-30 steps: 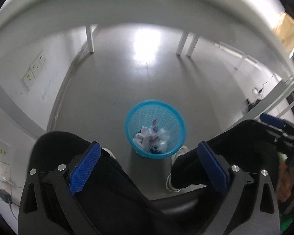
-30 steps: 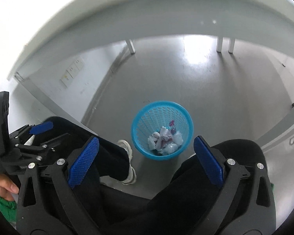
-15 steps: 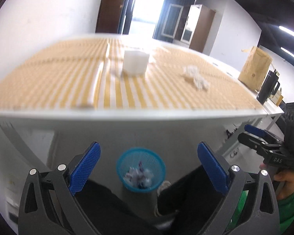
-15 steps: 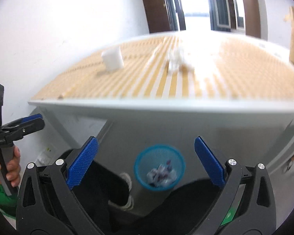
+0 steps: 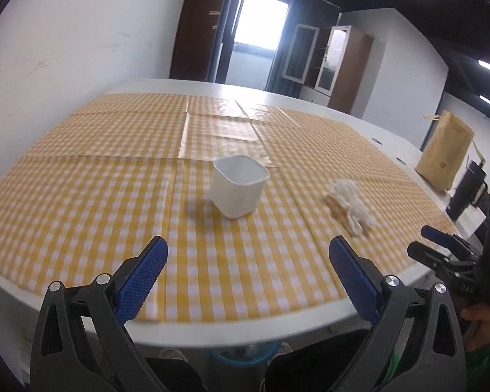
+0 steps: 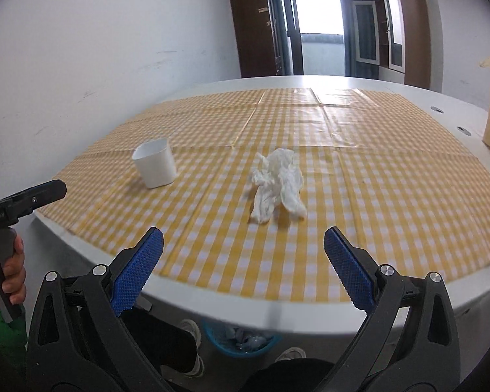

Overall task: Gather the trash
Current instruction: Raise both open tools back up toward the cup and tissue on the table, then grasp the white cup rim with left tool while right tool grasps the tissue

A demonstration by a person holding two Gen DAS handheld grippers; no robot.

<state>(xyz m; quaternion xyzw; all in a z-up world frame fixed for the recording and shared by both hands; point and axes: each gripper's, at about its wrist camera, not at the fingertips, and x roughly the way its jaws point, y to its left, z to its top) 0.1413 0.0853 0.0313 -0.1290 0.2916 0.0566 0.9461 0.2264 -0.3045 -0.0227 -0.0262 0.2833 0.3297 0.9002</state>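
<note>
Both claws are held wide open with nothing between the blue pads.

From the left wrist view, the left claw (image 5: 246,261) is now pointed across the table (image 5: 81,297) instead of down at the floor, as it was a second ago. A white cup (image 5: 238,189) is seen straight ahead on the yellow checked cloth (image 5: 98,163), upright. A crumpled tissue (image 5: 349,205) lies to its right, well apart from it. Only a thin slice of the blue bin (image 5: 241,357) is seen under the table edge; before, the whole bin was in the middle of the picture. The right claw (image 5: 437,245) is seen at the far right.

From the right wrist view, the right claw (image 6: 243,251) is lined up with the tissue (image 6: 277,184), and the cup (image 6: 155,163) stands off to the left. The bin (image 6: 241,343), with scraps inside, is peeking out below the table.

The look has been lifted from the bin up to the table. It is judged that new trash is about to be picked, with the tissue likely for the right claw and the cup for the left.
</note>
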